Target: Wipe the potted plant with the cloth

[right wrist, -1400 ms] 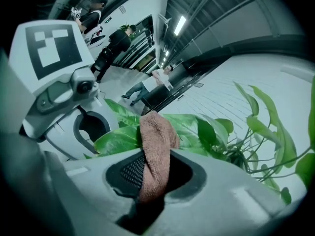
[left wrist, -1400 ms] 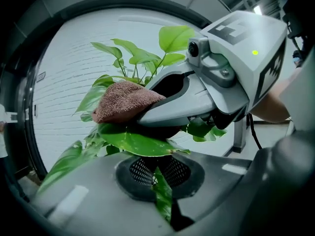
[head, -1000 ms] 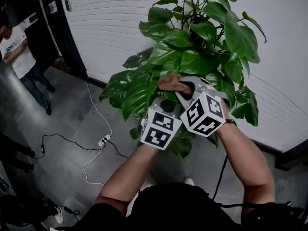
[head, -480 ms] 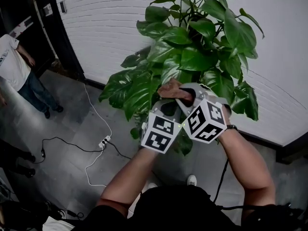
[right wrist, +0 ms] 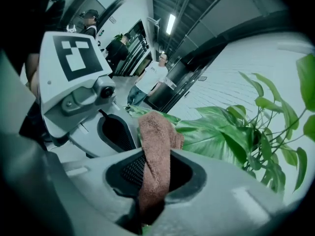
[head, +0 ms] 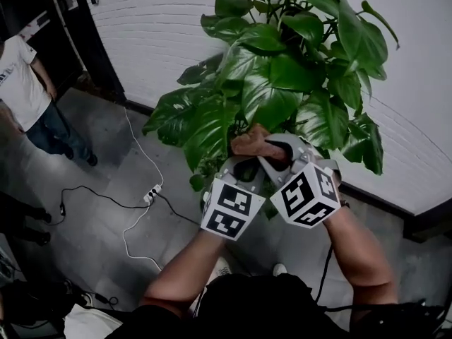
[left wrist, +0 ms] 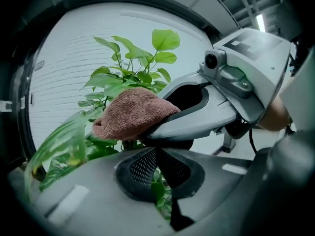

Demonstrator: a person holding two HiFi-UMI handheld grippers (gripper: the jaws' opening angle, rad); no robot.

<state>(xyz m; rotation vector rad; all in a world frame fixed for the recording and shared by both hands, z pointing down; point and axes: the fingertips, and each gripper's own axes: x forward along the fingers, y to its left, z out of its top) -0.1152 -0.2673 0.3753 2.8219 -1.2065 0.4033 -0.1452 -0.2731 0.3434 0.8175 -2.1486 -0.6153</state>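
Observation:
The potted plant [head: 282, 83] with broad green leaves stands against the white brick wall. A brown cloth [head: 248, 142] sits at its lower leaves, and my right gripper [head: 271, 149] is shut on it. In the right gripper view the cloth [right wrist: 156, 146] runs up through the jaws of the right gripper [right wrist: 155, 177] and folds over the top. My left gripper [head: 244, 164] sits just below and left of the cloth, touching the right one. Its jaws are together in the left gripper view, where the left gripper [left wrist: 157, 164] shows a sliver of green in the slit. The cloth [left wrist: 130, 114] drapes above it.
A person in a white shirt [head: 20, 83] stands at the far left by a dark doorway. A power strip [head: 151, 193] with white and black cables lies on the grey floor left of the plant. The wall [head: 155, 34] is close behind the plant.
Both grippers and the cloth have drawn lower on the plant, toward me, staying pressed together. The person at the left has shifted position.

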